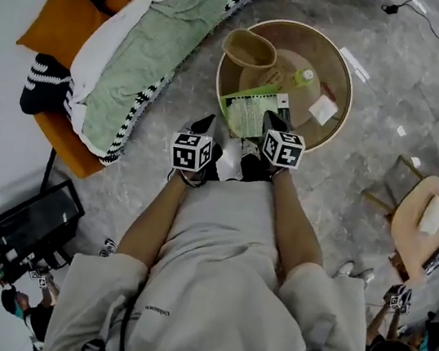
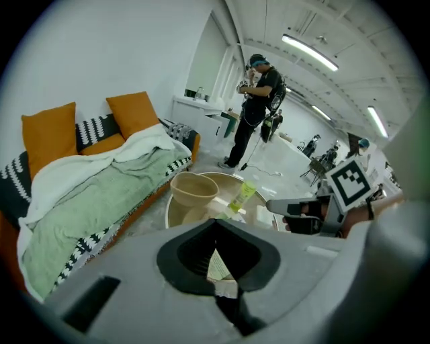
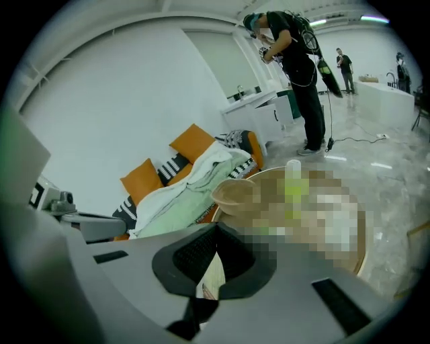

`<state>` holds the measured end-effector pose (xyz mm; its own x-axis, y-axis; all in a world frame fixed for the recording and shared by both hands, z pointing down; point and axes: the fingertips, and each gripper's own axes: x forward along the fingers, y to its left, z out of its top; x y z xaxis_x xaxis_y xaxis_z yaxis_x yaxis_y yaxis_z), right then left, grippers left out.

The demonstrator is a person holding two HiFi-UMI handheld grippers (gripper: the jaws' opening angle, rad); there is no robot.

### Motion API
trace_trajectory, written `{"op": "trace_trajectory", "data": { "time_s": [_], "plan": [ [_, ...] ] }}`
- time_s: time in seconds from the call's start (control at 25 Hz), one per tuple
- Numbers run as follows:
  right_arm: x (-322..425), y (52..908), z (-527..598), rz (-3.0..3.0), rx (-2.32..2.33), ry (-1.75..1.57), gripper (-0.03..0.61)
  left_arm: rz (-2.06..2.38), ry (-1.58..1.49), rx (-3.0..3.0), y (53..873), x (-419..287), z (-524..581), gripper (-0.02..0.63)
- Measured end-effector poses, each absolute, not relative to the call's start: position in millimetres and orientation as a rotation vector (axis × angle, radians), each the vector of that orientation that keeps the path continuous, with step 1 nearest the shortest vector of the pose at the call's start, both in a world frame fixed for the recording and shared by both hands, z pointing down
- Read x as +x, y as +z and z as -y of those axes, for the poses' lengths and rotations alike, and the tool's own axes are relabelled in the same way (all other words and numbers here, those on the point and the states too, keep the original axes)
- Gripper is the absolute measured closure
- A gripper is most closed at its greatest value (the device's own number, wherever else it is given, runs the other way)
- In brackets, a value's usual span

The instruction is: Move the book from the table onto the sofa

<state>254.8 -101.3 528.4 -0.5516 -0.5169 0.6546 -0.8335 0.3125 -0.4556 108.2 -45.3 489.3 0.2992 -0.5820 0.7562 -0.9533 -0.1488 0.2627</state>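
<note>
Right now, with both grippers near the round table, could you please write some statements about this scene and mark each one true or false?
1. The book lies on the round table. True.
2. The jaws of both grippers are wide apart. False: the jaws of the left gripper and the right gripper are together and hold nothing.
3. A green blanket is spread over the sofa. True.
4. The green bottle stands on the sofa. False: it is on the table, beside the tan bowl.
</note>
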Motion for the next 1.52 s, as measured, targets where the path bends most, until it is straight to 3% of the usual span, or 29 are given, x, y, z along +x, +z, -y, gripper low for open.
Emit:
{"op": "trace_trajectory", "data": {
  "time_s": [0.32,0.72,1.08,1.52],
  "plan": [
    [295.2,541.7,52.0,2.066,1.213,1.091,0.572,1.194,0.7,1.79,547.1,150.7,25.3,0.606],
    [294.4,599.0,9.9,1.972,1.015,1.061,0.572,1.217,0.643,1.637,601.9,109.0,-8.3,0.604],
    [291.1,637.5,62.6,2.104,1.006,1.069,0.572,1.235,0.704,1.617,670.1,85.5,-9.2,0.604],
    [342.9,688.0,119.3,2.165,1.125,1.036,0.571,1.361,0.527,1.618,716.9,90.0,21.8,0.604]
  ]
}}
